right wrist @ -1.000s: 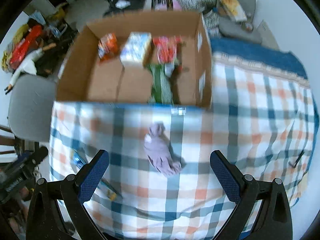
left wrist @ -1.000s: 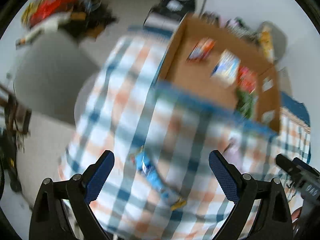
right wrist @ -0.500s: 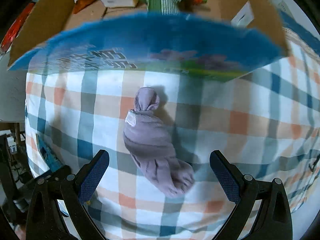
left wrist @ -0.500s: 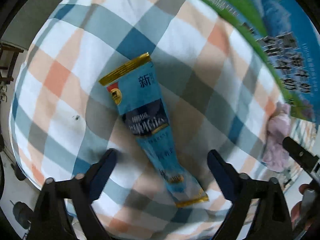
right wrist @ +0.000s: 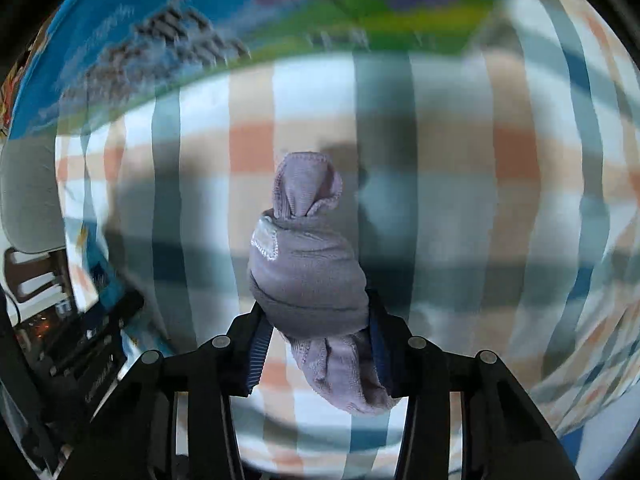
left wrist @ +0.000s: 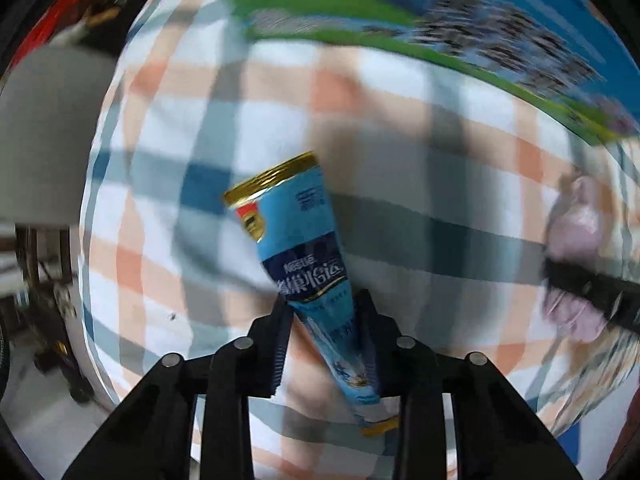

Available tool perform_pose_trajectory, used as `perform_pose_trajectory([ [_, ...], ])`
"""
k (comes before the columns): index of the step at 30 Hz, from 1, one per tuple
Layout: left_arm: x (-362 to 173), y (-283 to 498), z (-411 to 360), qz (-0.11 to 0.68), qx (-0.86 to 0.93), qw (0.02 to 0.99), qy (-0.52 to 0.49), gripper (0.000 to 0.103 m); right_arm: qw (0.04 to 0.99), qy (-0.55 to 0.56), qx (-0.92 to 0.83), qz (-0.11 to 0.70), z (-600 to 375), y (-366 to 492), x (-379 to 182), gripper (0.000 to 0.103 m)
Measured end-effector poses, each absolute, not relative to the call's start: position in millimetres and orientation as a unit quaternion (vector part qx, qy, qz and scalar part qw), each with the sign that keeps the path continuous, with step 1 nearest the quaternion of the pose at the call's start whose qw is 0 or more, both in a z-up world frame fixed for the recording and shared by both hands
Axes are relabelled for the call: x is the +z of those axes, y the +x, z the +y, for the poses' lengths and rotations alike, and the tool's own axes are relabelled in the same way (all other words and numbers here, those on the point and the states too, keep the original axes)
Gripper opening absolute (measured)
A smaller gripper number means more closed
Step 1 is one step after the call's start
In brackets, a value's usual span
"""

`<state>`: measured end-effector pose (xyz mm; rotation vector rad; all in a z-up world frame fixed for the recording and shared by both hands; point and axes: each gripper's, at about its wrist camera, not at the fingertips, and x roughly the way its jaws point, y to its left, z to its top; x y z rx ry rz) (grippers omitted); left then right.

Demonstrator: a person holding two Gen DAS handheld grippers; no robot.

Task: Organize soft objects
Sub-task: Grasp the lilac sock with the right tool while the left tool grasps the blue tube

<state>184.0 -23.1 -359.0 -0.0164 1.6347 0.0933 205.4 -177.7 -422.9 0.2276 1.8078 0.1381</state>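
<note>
Spreading wide, the checked tabletop cloth (left wrist: 168,160) fills both views, with the blue-green printed box wall (right wrist: 132,56) at twelve o'clock. Left tongs (left wrist: 324,320) pinch the blue snack packet (left wrist: 298,240); right tongs (right wrist: 316,320) clamp the knotted lilac cloth (right wrist: 308,264).

Checked blue, orange and white tablecloth (left wrist: 248,92), grey chair seat (left wrist: 44,136), pale floor (left wrist: 36,420)

Domestic room, likely a home. Evidence: checked tablecloth (left wrist: 208,128) over the table, grey chair seat (left wrist: 44,132) beside its left edge, printed carton (right wrist: 132,40) at far edge.
</note>
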Motion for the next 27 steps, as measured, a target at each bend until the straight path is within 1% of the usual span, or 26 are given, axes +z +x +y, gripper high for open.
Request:
perform_pose_trajectory([
  [5,-357.2,187.0,-77.8,0.728,-0.020,0.684,0.026,0.027,0.591,0.152,0.064,0.790,-198.0,164.3,-424.7,0.047],
  [7,-361.1,190.5,-89.2,0.732,-0.031,0.680,0.031,0.027,0.591,0.143,0.061,0.792,-203.1,154.7,-427.3,0.048],
  [8,-363.2,190.4,-93.1,0.733,-0.031,0.679,0.029,0.027,0.593,0.139,0.059,0.791,-205.5,153.8,-427.3,0.055],
  [9,-365.8,190.4,-93.9,0.738,-0.028,0.674,0.022,0.027,0.596,0.135,0.057,0.789,-207.8,150.8,-426.7,0.067],
  [11,-369.8,188.7,-87.9,0.747,-0.026,0.665,0.005,0.031,0.611,0.129,0.054,0.780,-211.7,153.9,-414.4,0.078],
  [13,-371.9,184.8,-86.4,0.754,-0.025,0.657,-0.009,0.036,0.627,0.109,0.052,0.770,-207.5,155.6,-401.1,0.079],
  [16,-376.2,173.0,-81.8,0.762,-0.025,0.647,-0.014,0.037,0.638,0.097,0.052,0.762,-202.5,163.9,-390.4,0.079],
  [19,-379.7,169.8,-86.0,0.763,-0.023,0.647,-0.004,0.037,0.627,0.092,0.051,0.772,-196.5,176.7,-400.7,0.079],
  [20,-379.9,169.7,-87.4,0.762,-0.020,0.648,-0.006,0.037,0.622,0.091,0.047,0.776,-192.0,182.4,-408.1,0.078],
  [21,-380.3,169.8,-88.2,0.761,-0.017,0.649,-0.011,0.036,0.620,0.089,0.044,0.778,-191.5,182.1,-411.0,0.071],
  [22,-380.3,168.0,-91.8,0.760,-0.015,0.649,-0.014,0.035,0.618,0.092,0.043,0.779,-191.1,181.8,-414.0,0.063],
  [23,-379.3,173.1,-74.2,0.759,-0.015,0.650,-0.013,0.032,0.613,0.095,0.038,0.783,-189.2,182.4,-420.0,0.048],
  [24,-377.7,172.5,-73.7,0.756,-0.013,0.654,-0.008,0.024,0.609,0.095,0.031,0.787,-190.3,181.9,-424.9,0.044],
  [27,-367.1,171.7,-65.7,0.750,-0.015,0.662,-0.003,0.016,0.610,0.104,0.029,0.785,-190.4,179.4,-425.4,0.040],
])
